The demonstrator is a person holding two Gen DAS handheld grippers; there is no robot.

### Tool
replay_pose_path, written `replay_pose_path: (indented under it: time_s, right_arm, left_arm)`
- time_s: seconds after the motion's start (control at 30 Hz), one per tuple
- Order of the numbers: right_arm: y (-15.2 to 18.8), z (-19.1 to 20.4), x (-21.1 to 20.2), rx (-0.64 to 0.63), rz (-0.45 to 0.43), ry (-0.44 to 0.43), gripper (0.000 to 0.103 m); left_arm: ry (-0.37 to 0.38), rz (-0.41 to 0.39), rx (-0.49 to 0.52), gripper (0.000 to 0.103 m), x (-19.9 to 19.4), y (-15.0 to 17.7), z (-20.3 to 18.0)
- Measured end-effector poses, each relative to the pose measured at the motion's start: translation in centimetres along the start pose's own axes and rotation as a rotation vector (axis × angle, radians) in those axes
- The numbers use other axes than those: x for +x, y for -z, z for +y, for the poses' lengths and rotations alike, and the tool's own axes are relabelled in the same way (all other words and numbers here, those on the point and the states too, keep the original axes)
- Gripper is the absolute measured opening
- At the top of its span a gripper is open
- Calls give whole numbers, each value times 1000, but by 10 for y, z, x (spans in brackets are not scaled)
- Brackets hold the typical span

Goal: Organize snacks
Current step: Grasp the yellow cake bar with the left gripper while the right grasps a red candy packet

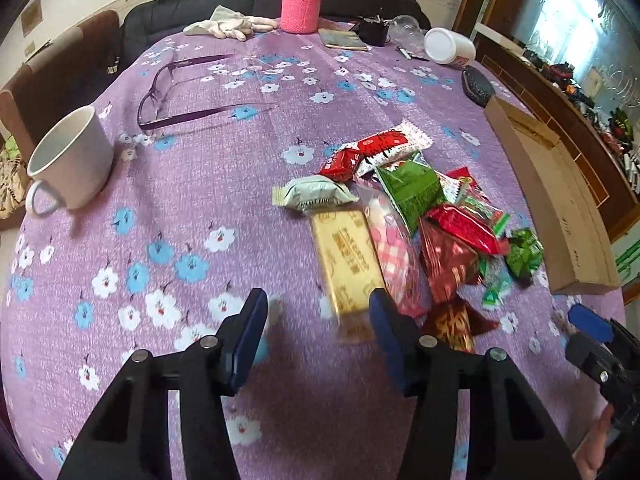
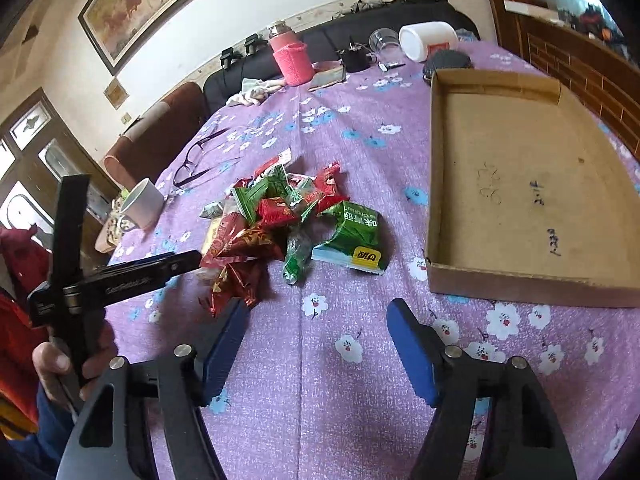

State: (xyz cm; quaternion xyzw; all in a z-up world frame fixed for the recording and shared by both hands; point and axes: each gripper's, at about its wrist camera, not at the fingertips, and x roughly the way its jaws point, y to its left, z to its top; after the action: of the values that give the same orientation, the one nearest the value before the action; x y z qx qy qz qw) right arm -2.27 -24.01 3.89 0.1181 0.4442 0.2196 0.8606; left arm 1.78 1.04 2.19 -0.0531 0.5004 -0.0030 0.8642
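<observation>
Left claw (image 1: 318, 316) part-closed around nothing, its right pad touching the near end of the long gold-wrapped snack bar (image 1: 347, 264), presumably lining up a grasp; right claw (image 2: 316, 348) wide, empty above the purple floral-clothed table (image 2: 320, 380); heap of red and green snack packets (image 2: 276, 216) lies beside the shallow brown cardboard tray (image 2: 520, 288), which holds nothing, apparently their destination.

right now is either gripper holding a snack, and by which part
Nothing is held. The left gripper stands open around the near end of the yellow bar, fingers not pressing it. The right gripper is open over bare cloth.
</observation>
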Motion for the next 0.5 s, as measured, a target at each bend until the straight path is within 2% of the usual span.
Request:
replay_pose_path:
  time_s: [0.23, 0.43, 0.5]
  right_arm:
    - [3, 3, -7, -20, -16, 9, 76]
    - [2, 11, -5, -40, -9, 9, 76]
    - [2, 13, -5, -52, -9, 12, 76]
  left_arm:
    - [-71, -20, 27, 50, 14, -17, -11]
    - [-43, -1, 73, 48, 24, -16, -22]
    - [-54, -11, 89, 48, 22, -14, -21]
